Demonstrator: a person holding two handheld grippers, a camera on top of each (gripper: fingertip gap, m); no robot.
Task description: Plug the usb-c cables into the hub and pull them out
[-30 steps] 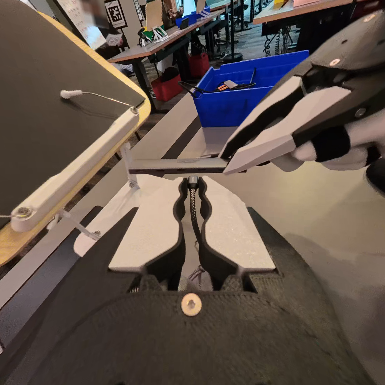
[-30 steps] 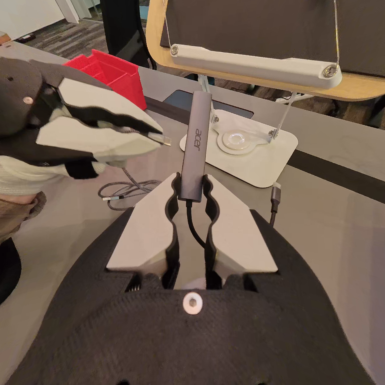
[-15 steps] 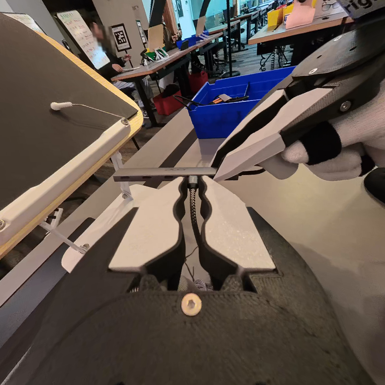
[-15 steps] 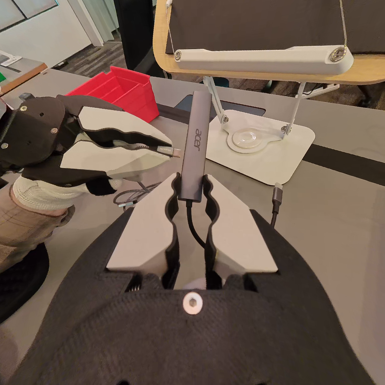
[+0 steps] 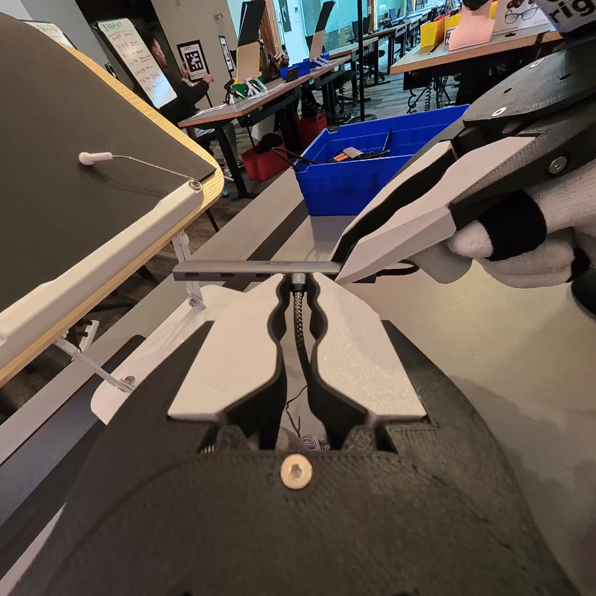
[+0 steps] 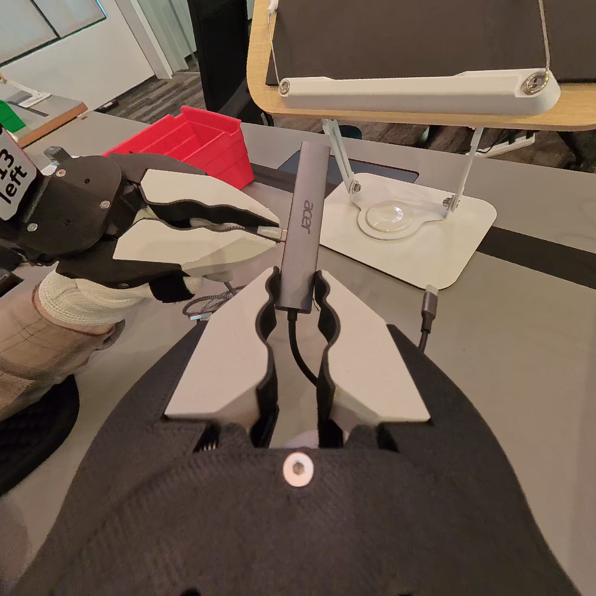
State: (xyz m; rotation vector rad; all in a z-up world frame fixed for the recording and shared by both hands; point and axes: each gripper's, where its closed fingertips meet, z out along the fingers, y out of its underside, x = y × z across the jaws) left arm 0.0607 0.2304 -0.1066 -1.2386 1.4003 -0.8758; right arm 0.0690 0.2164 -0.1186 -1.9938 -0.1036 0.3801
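Insertion step. Right gripper (image 6: 295, 283) clamped on hub's (image 6: 303, 222) near end, held above the table. Left gripper (image 5: 298, 280) clamped on braided usb-c cable (image 5: 299, 317), plug at hub's left-side port. Next: straight push, keep plug square.

Grey hub (image 6: 301, 232); braided grey-and-black cable (image 5: 298, 317); blue bin (image 5: 354, 180); red bin (image 6: 200, 145); white stand base (image 6: 419, 238); grippers with pale grey fingers (image 5: 235, 348) and black bodies.

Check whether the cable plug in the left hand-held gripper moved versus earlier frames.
Yes. In the right wrist view the cable plug closed rightward onto the hub, now touching its side.
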